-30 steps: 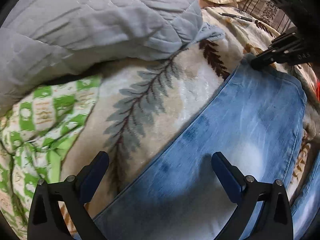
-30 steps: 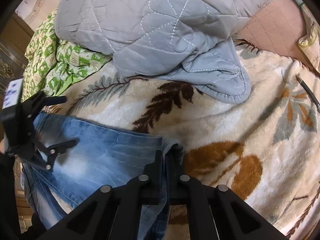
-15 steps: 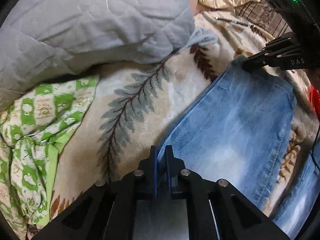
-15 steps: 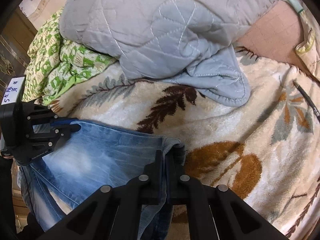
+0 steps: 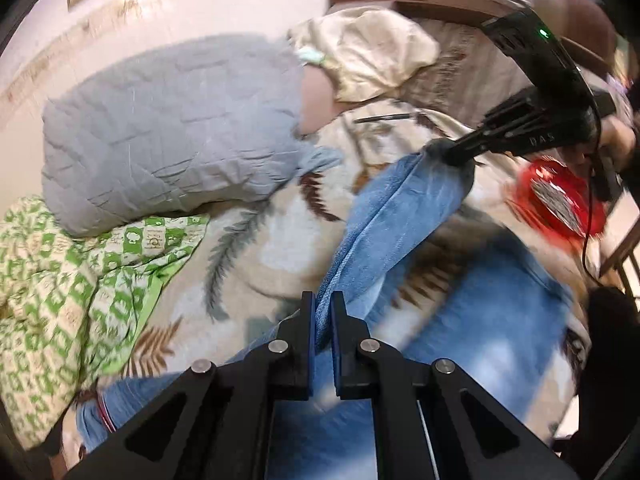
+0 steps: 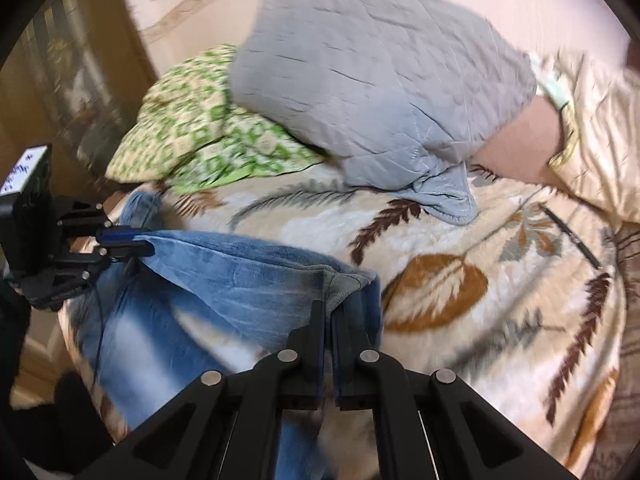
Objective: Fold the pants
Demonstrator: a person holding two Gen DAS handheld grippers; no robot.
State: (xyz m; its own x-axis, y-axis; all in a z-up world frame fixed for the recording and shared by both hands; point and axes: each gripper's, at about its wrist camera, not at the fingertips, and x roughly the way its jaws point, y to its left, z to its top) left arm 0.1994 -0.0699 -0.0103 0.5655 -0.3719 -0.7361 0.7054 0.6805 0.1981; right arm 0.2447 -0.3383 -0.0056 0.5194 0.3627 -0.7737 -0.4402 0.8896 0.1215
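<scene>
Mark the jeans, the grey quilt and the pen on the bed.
jeans (image 6: 240, 276): right wrist view, lifted leg panel.
grey quilt (image 6: 380, 80): right wrist view, quilted top.
pen (image 6: 572, 238): right wrist view, mid-barrel.

Pants (image 5: 400, 216) stretched between both grippers over blanket (image 6: 460, 280); quilt (image 6: 380, 80) ahead of them, pen (image 6: 570, 236) on blanket, far right.

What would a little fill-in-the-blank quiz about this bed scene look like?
1. Both pairs of black fingers are shut on the faded blue ____.
2. The grey quilted blanket lies partly over a ____-and-cream patterned cloth.
3. The cream fleece bedspread is printed with ____.

Missing words: jeans; green; leaves
</scene>
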